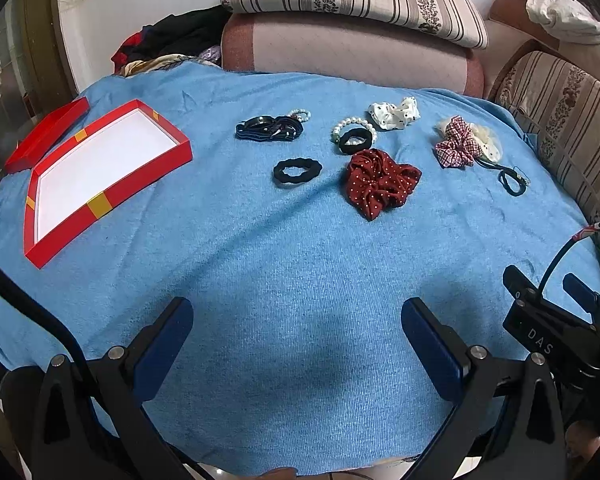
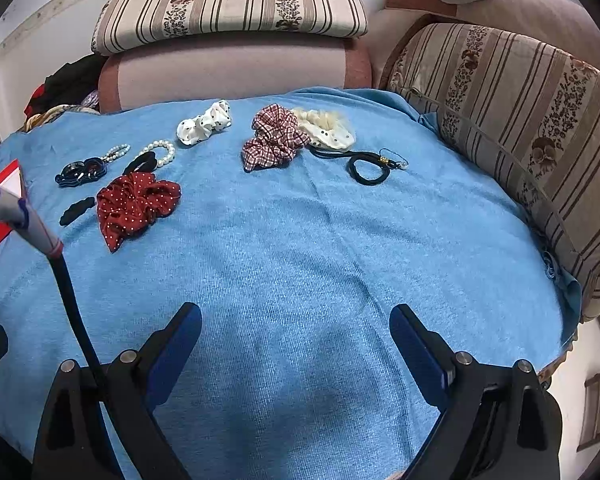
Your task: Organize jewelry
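Observation:
A red box (image 1: 148,178) with a white inside lies open at the left on the blue cloth (image 1: 292,264); its red lid (image 1: 46,136) lies behind it. Hair ties and bracelets are spread further back: a dark red dotted scrunchie (image 1: 380,186) (image 2: 134,202), a black hair tie (image 1: 297,171), a pearl bracelet (image 1: 352,126) (image 2: 162,152), a white dotted scrunchie (image 1: 394,114) (image 2: 204,122), a checked scrunchie (image 1: 458,144) (image 2: 274,136). My left gripper (image 1: 296,334) is open and empty near the cloth's front. My right gripper (image 2: 296,342) is open and empty too.
Dark headbands (image 1: 266,128) lie beside a small bead bracelet (image 1: 300,114). A thin black tie with a charm (image 2: 370,166) lies at the right. Striped cushions (image 2: 512,120) border the cloth behind and right. Clothes (image 1: 168,42) are piled at the back left.

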A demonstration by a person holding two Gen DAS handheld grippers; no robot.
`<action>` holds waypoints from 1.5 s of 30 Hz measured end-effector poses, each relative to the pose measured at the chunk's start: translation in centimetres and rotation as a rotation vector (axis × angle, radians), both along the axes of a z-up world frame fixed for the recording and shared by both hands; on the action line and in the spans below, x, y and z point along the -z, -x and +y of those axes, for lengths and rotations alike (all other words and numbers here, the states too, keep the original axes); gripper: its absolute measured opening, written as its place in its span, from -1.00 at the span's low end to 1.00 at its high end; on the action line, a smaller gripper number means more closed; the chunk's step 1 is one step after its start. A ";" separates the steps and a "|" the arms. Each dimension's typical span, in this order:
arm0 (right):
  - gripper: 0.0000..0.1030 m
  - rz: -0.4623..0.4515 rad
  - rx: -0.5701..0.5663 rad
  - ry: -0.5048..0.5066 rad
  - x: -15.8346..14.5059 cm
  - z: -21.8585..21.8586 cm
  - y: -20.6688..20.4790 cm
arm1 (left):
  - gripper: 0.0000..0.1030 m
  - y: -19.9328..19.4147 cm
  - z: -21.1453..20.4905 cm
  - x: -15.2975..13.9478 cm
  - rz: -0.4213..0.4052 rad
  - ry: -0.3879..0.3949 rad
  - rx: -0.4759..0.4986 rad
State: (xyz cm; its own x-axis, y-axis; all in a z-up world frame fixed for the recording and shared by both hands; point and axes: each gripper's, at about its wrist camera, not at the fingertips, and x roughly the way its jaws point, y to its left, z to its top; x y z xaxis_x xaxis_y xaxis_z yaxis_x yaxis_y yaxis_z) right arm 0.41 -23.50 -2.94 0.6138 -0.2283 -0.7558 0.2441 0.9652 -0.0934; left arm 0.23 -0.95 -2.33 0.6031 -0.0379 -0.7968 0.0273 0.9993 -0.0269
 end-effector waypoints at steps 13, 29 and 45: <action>0.88 0.004 0.001 -0.002 0.2 0.0 -0.1 | 1.00 -0.2 0.1 0.0 0.003 0.001 -0.007; 0.88 0.012 0.014 -0.012 0.3 -0.1 -0.1 | 1.00 0.2 0.0 -0.3 0.002 0.007 -0.011; 0.88 -0.001 0.013 -0.026 -0.4 -0.2 0.7 | 1.00 1.5 -0.3 -0.4 0.000 0.006 -0.002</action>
